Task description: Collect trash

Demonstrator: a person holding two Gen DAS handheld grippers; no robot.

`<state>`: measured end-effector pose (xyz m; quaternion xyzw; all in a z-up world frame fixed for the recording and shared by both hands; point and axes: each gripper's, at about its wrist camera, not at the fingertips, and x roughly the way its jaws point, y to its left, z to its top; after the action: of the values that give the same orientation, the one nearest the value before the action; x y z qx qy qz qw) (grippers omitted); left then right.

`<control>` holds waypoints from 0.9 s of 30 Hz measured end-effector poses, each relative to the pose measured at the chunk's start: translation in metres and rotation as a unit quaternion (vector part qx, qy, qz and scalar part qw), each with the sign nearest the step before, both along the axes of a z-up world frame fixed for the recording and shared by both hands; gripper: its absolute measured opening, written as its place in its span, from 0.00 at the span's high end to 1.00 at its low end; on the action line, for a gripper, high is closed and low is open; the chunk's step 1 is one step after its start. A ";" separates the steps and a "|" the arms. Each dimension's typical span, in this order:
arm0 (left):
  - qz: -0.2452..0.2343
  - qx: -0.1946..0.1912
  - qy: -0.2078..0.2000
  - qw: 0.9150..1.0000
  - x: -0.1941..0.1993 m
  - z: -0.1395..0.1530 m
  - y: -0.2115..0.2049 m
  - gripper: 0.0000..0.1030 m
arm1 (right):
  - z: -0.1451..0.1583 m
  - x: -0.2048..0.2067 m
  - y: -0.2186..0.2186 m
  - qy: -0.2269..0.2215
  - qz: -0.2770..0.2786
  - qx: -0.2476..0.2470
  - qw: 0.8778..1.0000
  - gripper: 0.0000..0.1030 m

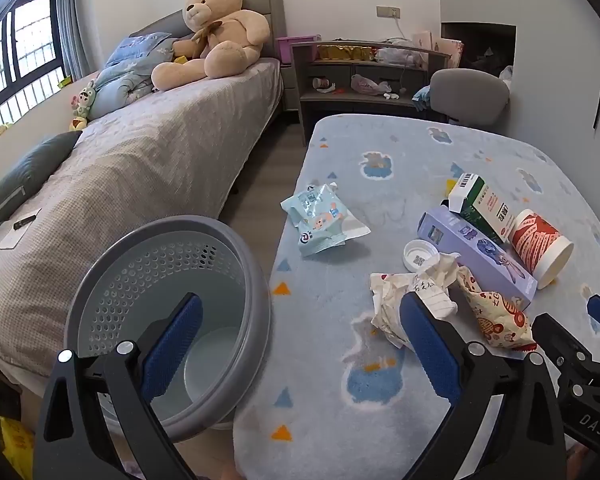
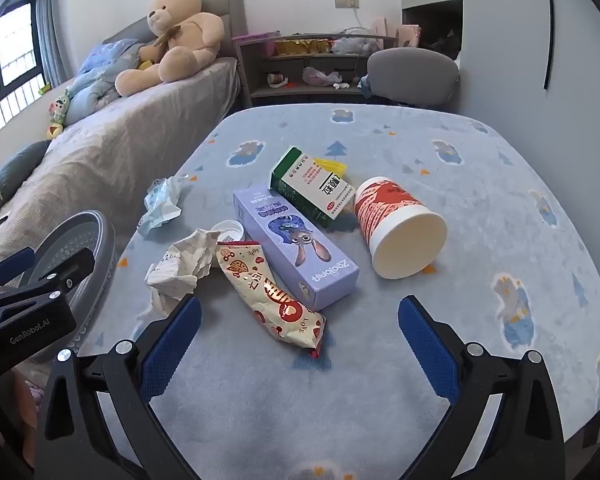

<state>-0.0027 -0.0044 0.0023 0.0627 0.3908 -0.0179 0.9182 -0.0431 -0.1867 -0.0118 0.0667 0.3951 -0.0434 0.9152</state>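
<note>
Trash lies on a blue patterned table (image 2: 380, 360): a crumpled paper (image 2: 184, 268), a snack wrapper (image 2: 272, 300), a purple box (image 2: 296, 244), a green-white box (image 2: 312, 184), a red-white paper cup (image 2: 400, 228) on its side, a white lid (image 2: 230, 230) and a light-blue wipes packet (image 1: 324, 220). A grey perforated bin (image 1: 168, 312) stands at the table's left edge. My left gripper (image 1: 300, 344) is open, hovering between the bin and the crumpled paper (image 1: 412, 292). My right gripper (image 2: 300, 344) is open and empty, just in front of the snack wrapper.
A bed (image 1: 120, 168) with a large teddy bear (image 1: 216, 32) and pillows runs along the left. A grey shelf unit (image 1: 360, 76) and a grey chair (image 1: 470, 96) stand behind the table. A window (image 1: 16, 60) is at far left.
</note>
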 end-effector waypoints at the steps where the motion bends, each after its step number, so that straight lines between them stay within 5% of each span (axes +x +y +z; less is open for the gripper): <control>1: 0.000 0.000 0.001 1.000 0.000 0.000 -0.001 0.08 | 0.000 0.000 0.000 -0.002 0.000 0.001 1.000 0.06; 27: -0.002 0.007 -0.009 1.000 -0.006 0.001 0.007 0.08 | 0.002 -0.003 -0.002 -0.007 -0.001 -0.002 1.000 0.06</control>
<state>-0.0091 0.0022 0.0031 0.0706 0.3820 -0.0167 0.9213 -0.0456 -0.1883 -0.0095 0.0654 0.3885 -0.0443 0.9181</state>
